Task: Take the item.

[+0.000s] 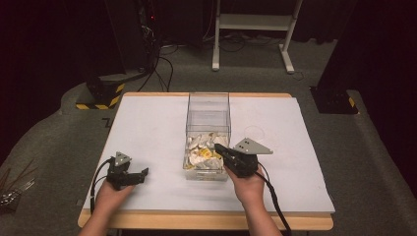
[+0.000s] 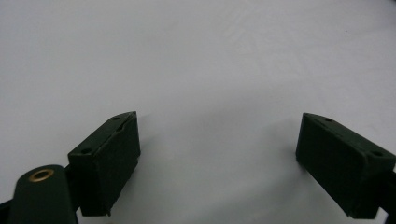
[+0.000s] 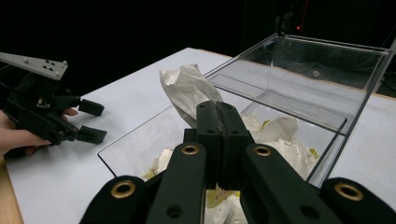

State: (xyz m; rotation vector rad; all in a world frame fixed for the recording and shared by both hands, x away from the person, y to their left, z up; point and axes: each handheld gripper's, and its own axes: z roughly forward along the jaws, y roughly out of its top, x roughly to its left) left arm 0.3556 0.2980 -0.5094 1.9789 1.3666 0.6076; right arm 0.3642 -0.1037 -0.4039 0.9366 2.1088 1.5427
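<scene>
Item: crumpled white paper wrapper [image 3: 187, 91], pinched by one corner between the pressed-together jaws of the right gripper [image 3: 218, 114] and raised above the near rim of a clear plastic bin [image 1: 208, 110]. In the high view the bin stands at table centre, with the right gripper [image 1: 220, 148] at its 5 o'clock corner, reaching in over the rim. Contents of bin: a loose heap of similar crumpled wrappers [image 1: 204, 152], white with some yellow print, lying in the near half; the far half looks bare. Left gripper [image 1: 142, 174]: at 8 o'clock from the bin, well apart from it, low over the white table cover [image 1: 147, 128], jaws spread wide with nothing between them, as the left gripper view confirms [image 2: 217, 158]. Handling, as a judgement: the wrapper is very light, thin and soft, with no stiffness; it will droop, swing and may tear if tugged against the heap or snagged on the bin wall. Probably slightly slick, so a shallow edge pinch could slip. Best hold: a bunched fold or thick crease well inside the pads, not a single-layer edge. The bin itself is rigid and smooth, and light enough to slide if knocked.
</scene>
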